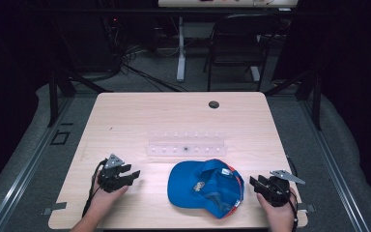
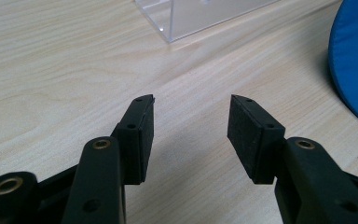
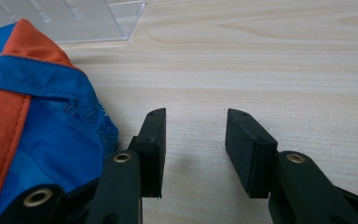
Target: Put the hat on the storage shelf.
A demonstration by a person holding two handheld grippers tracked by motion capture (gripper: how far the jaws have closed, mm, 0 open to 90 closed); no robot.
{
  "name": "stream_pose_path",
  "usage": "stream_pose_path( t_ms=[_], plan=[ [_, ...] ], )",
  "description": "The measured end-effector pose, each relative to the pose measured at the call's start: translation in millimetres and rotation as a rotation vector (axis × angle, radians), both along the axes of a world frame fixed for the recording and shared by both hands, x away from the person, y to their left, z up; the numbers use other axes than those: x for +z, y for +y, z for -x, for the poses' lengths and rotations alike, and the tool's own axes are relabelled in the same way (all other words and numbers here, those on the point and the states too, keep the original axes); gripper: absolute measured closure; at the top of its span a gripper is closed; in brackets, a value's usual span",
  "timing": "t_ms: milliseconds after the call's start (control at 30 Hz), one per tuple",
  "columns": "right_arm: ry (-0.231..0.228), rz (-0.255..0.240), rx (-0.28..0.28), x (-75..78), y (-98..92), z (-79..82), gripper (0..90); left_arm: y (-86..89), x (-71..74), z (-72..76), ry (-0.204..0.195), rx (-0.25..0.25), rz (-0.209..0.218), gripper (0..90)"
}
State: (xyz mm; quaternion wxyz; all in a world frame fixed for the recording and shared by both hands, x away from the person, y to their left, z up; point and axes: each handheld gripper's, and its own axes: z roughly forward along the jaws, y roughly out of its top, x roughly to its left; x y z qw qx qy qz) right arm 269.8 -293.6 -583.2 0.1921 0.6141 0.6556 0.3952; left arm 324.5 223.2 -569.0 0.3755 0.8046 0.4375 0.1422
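Blue cap (image 1: 206, 187), two empty grippers, table (image 1: 140, 116)

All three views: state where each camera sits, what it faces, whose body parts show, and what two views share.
High view: above the person's side, looking forward and down on the table; both hands, left hand-held gripper, right hand-held gripper.
Left gripper view: rides the left hand-held gripper, looking along its open jaws over the wood toward the clear rack.
Right gripper view: rides the right hand-held gripper, open jaws beside the blue cap.
Shared: cap and rack appear in both gripper views.
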Motion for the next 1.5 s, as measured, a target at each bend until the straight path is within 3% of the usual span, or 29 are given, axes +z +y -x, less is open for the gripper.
stream_pose_path(
  t_ms=[167, 433, 567, 800, 967, 1200, 1500],
  plan=[
    [0.005, 0.006, 0.004, 2.9, 1.3, 1.3, 56.9, 0.3, 0.1, 0.8, 0.002, -0.005, -0.005, 51.2],
    [0.032, -0.026, 0.006, 8.3, 2.0, 1.5, 54.2, -2.0, 1.2, 3.4, -0.004, -0.021, -0.015, 50.9],
    [0.079, -0.056, 0.019, 11.8, 1.4, -2.5, 53.6, -3.5, 1.3, 3.1, -0.005, -0.026, -0.019, 50.8],
    [0.145, -0.056, 0.043, 16.7, -1.9, -6.2, 53.5, -3.6, 1.7, 3.6, -0.009, -0.026, -0.018, 50.8],
    [0.173, -0.081, 0.039, 28.5, -10.4, -9.1, 52.8, -3.6, 2.2, 4.5, -0.009, -0.023, -0.019, 50.7],
    [0.222, -0.075, 0.048, 43.6, -18.0, -16.6, 52.4, -4.5, 1.7, 4.3, -0.006, -0.025, -0.022, 50.7],
    [0.253, -0.062, 0.071, 59.3, -13.9, -20.1, 52.7, -4.8, 2.1, 5.1, -0.008, -0.024, -0.024, 50.8]
  ],
)
